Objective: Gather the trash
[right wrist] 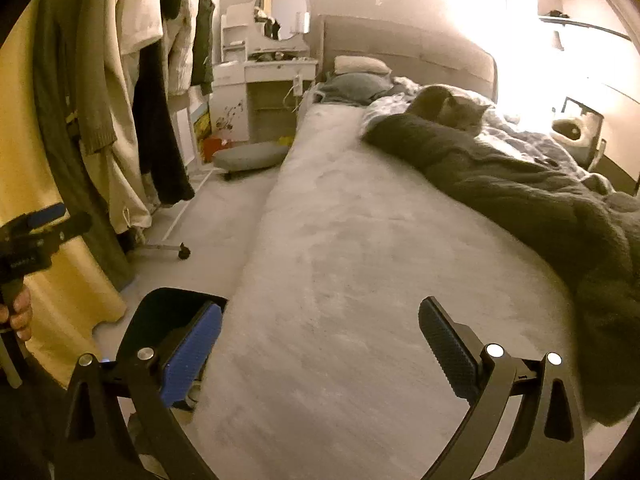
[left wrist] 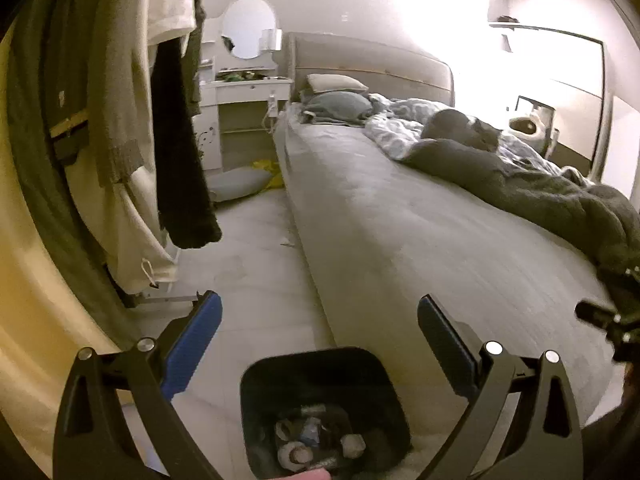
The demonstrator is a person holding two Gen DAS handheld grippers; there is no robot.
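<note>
- The bed (right wrist: 340, 260) fills the view ahead of the right gripper (right wrist: 320, 344); its jaws are spread wide and nothing is between them
- The trash bin (left wrist: 324, 408) stands on the floor just below the left gripper (left wrist: 320, 340), also spread and empty, with crumpled trash (left wrist: 296, 454) inside
- I judge one piece is already dropped in; the next move needs finding more litter, maybe the small scrap (left wrist: 287, 242) on the floor far ahead

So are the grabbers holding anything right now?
No. The left gripper and the right gripper are both open, with nothing between their pads. The bin sits on the floor, unheld.
</note>
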